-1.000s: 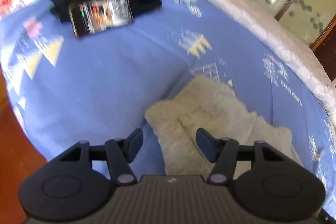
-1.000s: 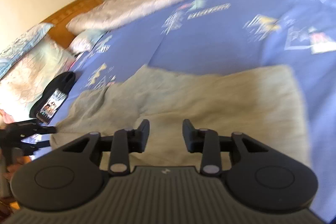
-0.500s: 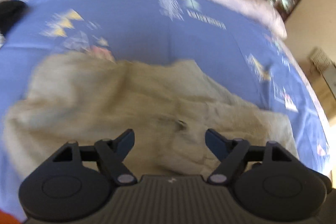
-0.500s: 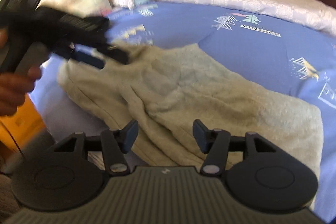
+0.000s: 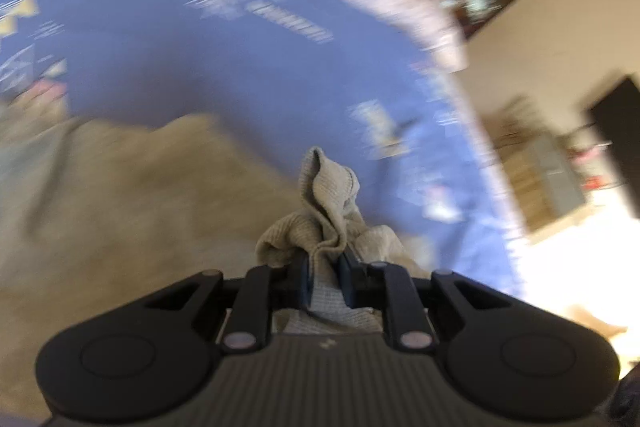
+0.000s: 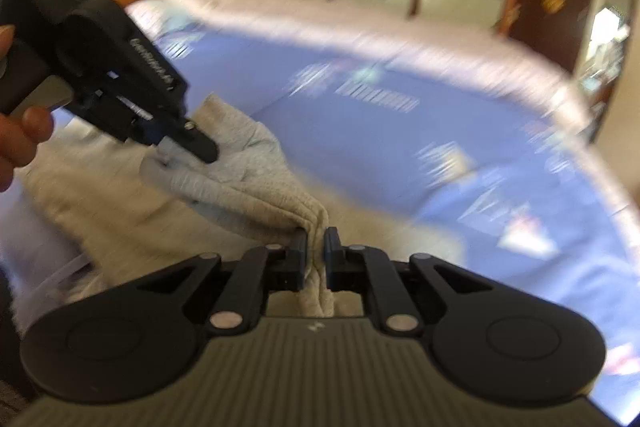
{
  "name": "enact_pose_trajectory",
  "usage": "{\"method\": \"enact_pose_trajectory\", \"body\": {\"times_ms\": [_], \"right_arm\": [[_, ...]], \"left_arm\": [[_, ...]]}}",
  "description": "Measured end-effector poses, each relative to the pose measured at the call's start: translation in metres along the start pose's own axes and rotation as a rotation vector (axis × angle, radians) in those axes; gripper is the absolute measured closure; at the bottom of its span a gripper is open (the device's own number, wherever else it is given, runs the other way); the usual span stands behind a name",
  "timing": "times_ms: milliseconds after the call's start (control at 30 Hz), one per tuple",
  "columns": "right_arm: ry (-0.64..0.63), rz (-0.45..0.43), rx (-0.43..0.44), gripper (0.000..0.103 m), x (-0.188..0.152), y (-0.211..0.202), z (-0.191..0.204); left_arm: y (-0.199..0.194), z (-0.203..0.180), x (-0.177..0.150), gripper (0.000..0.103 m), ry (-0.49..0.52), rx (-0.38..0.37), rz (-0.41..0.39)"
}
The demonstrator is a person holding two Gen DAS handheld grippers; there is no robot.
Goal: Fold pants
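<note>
Both grippers pinch pants edge over bed.
Left gripper (image 5: 325, 277) and right gripper (image 6: 316, 251): fingers closing, clamped on beige pants (image 6: 248, 183); rest lies on blue bed (image 6: 360, 163), open sheet beyond.

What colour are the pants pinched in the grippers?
Beige, a pale oatmeal knit; the pants show sharpest in the left wrist view.
</note>
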State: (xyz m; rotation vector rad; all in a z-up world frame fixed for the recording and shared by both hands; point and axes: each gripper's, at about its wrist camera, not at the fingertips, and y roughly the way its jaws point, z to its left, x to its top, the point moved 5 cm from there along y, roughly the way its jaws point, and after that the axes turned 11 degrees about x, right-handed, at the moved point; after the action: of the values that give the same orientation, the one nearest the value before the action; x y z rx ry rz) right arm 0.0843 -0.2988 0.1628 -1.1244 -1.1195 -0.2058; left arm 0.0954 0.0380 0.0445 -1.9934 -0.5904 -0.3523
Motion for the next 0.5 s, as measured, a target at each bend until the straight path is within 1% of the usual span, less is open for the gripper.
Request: {"method": "enact_pose_trajectory", "body": {"times_ms": [67, 133, 167, 233, 267, 300, 333, 367, 400, 433, 467, 500], "right_arm": [[-0.002, -0.056, -0.048, 0.092, 0.009, -0.022, -0.012], [0.009, -0.087, -0.059, 0.091, 0.009, -0.037, -0.019], [0.014, -0.081, -0.059, 0.091, 0.005, -0.038, -0.020], [0.013, -0.028, -0.051, 0.090, -0.011, -0.027, -0.018], [0.013, 0.023, -0.037, 0.089, -0.023, -0.014, -0.016], [0.016, 0.068, -0.020, 0.087, -0.033, -0.006, -0.012], [0.021, 0.119, 0.000, 0.080, -0.046, 0.007, -0.009], [0.024, 0.176, 0.019, 0.074, -0.058, 0.019, -0.005], [0.021, 0.222, 0.020, 0.069, -0.067, 0.027, -0.001], [0.013, 0.225, 0.013, 0.067, -0.069, 0.028, 0.003], [0.018, 0.210, 0.025, 0.063, -0.066, 0.024, 0.004], [0.053, 0.191, 0.061, 0.057, -0.062, 0.017, 0.000]], "left_arm": [[-0.001, -0.014, 0.002, 0.088, 0.026, -0.058, -0.020], [0.010, -0.018, -0.002, 0.088, 0.036, -0.072, -0.002], [0.017, -0.016, -0.007, 0.088, 0.036, -0.061, 0.022], [0.041, -0.003, -0.024, 0.088, 0.041, 0.009, 0.094], [0.053, 0.006, -0.033, 0.088, 0.041, 0.056, 0.132], [0.068, 0.017, -0.044, 0.088, 0.047, 0.129, 0.179], [0.073, 0.024, -0.052, 0.086, 0.051, 0.138, 0.177], [0.068, 0.026, -0.053, 0.085, 0.049, 0.114, 0.149], [0.067, 0.027, -0.053, 0.084, 0.049, 0.120, 0.155], [0.064, 0.026, -0.052, 0.081, 0.045, 0.129, 0.157], [0.060, 0.026, -0.049, 0.075, 0.053, 0.150, 0.153], [0.055, 0.025, -0.047, 0.066, 0.072, 0.186, 0.137]]}}
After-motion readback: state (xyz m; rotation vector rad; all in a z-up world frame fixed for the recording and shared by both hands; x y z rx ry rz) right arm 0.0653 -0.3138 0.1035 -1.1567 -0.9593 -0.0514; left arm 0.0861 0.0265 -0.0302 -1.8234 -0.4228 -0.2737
